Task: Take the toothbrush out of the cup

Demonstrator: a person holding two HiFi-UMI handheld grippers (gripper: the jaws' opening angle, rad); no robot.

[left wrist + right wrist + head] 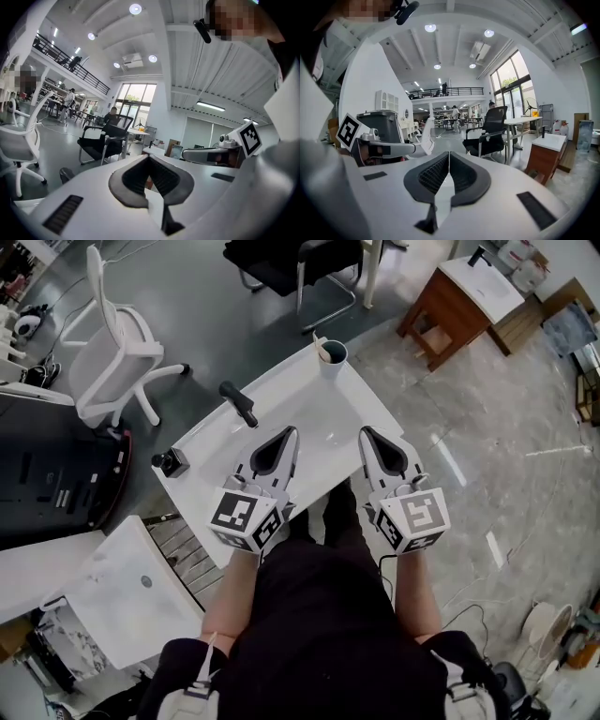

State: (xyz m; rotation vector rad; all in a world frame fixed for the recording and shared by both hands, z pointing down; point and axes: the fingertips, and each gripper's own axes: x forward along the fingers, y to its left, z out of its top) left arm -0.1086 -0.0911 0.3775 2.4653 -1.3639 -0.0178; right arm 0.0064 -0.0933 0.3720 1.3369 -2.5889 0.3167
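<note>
A light blue cup point(333, 359) stands at the far corner of the white washbasin top point(309, 390), with a pale toothbrush point(320, 344) leaning out of it to the left. My left gripper point(290, 431) and right gripper point(365, 430) hover side by side over the basin's near half, both pointing toward the cup and well short of it. Each is shut with nothing between its jaws, as the left gripper view point(149, 157) and right gripper view point(449, 153) show. The cup is hidden in both gripper views.
A black faucet point(238, 403) rises at the basin's left, and a small black object point(171, 462) sits at its near-left corner. A white swivel chair point(111, 343), a black chair point(292, 262), a wooden vanity point(457, 304) and a black machine point(47, 470) stand around.
</note>
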